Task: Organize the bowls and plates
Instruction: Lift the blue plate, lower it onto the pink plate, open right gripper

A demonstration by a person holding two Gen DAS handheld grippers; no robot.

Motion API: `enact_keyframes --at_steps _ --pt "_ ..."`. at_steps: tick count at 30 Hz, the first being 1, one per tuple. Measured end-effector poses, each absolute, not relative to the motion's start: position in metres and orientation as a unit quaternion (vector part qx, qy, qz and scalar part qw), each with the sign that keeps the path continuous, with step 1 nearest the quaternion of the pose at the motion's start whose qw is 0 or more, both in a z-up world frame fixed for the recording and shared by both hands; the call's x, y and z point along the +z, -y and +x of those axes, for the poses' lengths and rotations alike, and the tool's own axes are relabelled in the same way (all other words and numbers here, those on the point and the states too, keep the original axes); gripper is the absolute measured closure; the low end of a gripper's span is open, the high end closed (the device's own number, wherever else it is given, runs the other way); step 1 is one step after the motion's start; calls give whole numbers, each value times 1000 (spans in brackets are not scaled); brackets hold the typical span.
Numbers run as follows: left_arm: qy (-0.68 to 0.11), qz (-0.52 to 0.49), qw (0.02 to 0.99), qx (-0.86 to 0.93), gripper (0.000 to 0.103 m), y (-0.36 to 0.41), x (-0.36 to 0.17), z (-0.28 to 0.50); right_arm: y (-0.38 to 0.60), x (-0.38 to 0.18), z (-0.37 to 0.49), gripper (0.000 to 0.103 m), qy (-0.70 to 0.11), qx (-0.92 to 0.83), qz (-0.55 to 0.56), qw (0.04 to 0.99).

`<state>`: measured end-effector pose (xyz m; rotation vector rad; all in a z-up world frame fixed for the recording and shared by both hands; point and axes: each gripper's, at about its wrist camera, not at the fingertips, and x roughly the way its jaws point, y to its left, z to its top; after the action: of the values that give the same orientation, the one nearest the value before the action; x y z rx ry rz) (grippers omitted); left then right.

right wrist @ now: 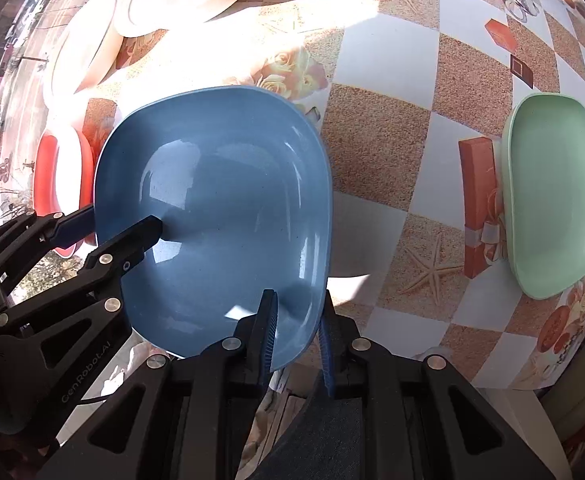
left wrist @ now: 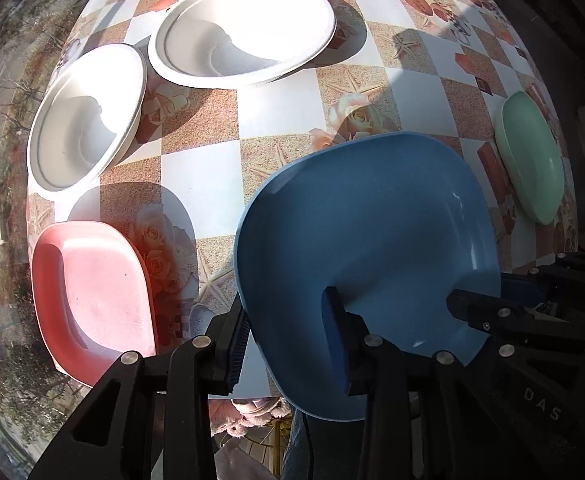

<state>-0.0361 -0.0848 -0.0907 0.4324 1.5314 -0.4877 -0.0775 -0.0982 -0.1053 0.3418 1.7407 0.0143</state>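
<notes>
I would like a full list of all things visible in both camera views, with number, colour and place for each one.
blue plate: one, blue, square with round corners, at the near table edge, gripped by both tongs.
pink plate: one, pink, on the table left of the blue plate.
green plate: one, pale green, on the table to the right, apart from the blue plate.
white bowls: at least three, white, on the far left part of the table, close together.
tablecloth: one, checked white and sand-brown with roses and starfish, covering the table.
left tongs: black with blue pads, rim of the blue plate between the fingers.
right tongs: black with blue pads, rim of the blue plate between the fingers.
</notes>
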Motion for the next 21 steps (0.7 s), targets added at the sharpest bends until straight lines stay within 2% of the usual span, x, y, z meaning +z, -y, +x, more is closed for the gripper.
enact_keyframes --at_steps 11,21 --pt "-637 195 724 -180 64 51 -52 -21 77 -57 -73 80 -732 28 119 670" --pt "-625 215 739 -133 64 -34 -49 13 20 -57 -52 80 -745 109 114 648"
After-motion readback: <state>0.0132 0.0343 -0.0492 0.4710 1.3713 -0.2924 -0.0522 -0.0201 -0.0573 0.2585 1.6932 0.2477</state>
